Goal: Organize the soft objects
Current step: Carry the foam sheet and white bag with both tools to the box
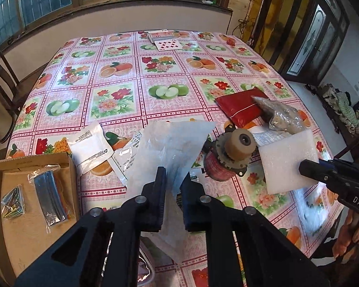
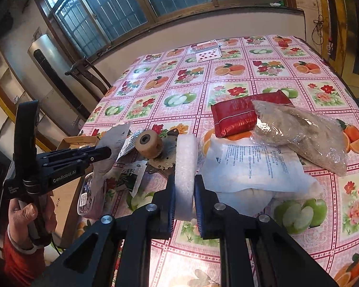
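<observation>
White foam pad (image 2: 184,167) sits clamped edge-on in the right gripper (image 2: 184,199) above the table (image 1: 122,76); the left gripper (image 1: 172,199) pinches a thin plastic bag (image 1: 170,148), which could slip free.

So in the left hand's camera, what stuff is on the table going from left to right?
Cardboard box → white pouch → clear plastic bag held in the left gripper → spool → white foam sheet held in the right gripper.

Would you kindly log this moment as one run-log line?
left gripper: shut on clear plastic bag | right gripper: shut on white foam pad | cardboard box: two packets inside
</observation>
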